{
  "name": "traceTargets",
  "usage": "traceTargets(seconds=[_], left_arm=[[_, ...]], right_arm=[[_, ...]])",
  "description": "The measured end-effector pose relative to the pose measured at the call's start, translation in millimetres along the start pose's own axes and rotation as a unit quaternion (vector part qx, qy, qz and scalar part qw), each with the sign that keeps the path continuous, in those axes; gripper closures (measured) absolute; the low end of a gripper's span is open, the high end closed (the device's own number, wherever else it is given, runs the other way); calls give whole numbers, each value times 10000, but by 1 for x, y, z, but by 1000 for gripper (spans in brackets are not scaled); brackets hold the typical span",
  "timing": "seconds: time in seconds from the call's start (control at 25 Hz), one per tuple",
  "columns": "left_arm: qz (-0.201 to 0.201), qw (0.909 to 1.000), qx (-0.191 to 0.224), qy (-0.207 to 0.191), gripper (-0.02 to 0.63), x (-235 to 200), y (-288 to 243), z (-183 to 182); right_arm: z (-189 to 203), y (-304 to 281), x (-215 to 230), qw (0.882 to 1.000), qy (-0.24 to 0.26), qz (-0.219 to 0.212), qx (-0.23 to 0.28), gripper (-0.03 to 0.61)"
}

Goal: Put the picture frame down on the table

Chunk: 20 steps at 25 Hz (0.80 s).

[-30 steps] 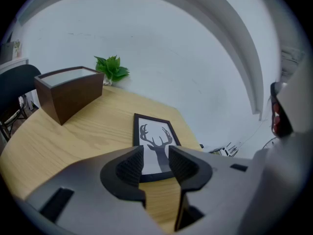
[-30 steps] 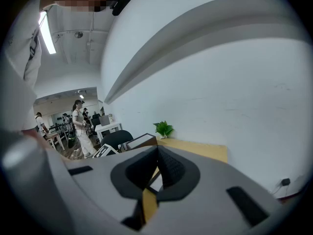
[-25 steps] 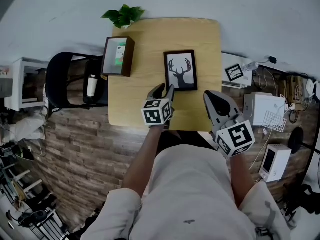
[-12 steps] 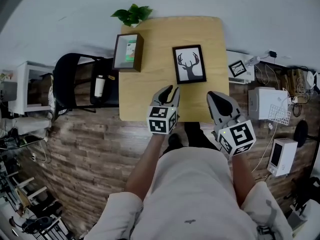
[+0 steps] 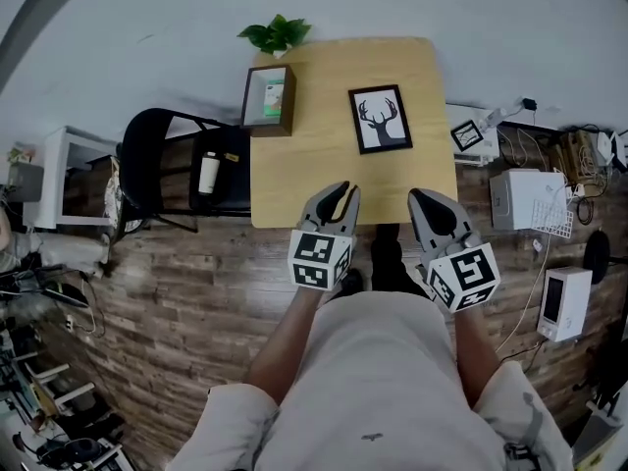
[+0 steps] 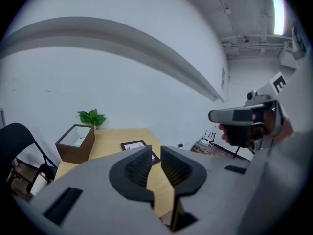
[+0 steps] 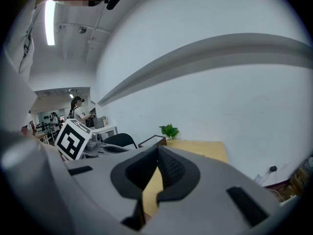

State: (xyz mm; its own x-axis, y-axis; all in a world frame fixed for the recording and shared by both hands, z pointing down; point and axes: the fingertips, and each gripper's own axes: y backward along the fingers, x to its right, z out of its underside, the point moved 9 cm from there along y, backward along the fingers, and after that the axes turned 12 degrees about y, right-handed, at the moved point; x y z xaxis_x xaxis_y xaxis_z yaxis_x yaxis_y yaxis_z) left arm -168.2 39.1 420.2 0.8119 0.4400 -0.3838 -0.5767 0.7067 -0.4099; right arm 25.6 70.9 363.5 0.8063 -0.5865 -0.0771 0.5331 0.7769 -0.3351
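We see the picture frame [image 5: 381,119] lying flat on the table [image 5: 324,180], the wooden box [image 5: 291,108] near it holding a green-and-white item [image 5: 272,94], our left gripper [image 5: 339,192] empty, jaws just narrowed to a slit, and our right gripper [image 5: 429,199] closed on nothing.

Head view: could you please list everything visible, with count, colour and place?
table: one, light wood, centre, against the wall
frame: one, black, lying flat on the table's right half
box: one, dark brown, open, table's left side
plant: one, green, table's far left corner
chair: one, black, left of the table
bottle: one, white, on the chair
white units: two, right of the table, among cables
left gripper: one, grey, by the table's near edge; jaws narrowly apart, just been closing, nothing between them
right gripper: one, grey, beside the left one; jaws together, empty
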Motion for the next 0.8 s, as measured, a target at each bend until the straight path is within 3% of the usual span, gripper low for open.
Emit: traceTargets(seconds=[0.4,0.8], left_arm=[[405,9972,519,-354,592,36,88,2],[794,9937,636,-467,603,59,138,3]], right_arm=[[-7,59,-59,9991,192,320,177,580],[-3,93,-97,9978,78,551,372,580]])
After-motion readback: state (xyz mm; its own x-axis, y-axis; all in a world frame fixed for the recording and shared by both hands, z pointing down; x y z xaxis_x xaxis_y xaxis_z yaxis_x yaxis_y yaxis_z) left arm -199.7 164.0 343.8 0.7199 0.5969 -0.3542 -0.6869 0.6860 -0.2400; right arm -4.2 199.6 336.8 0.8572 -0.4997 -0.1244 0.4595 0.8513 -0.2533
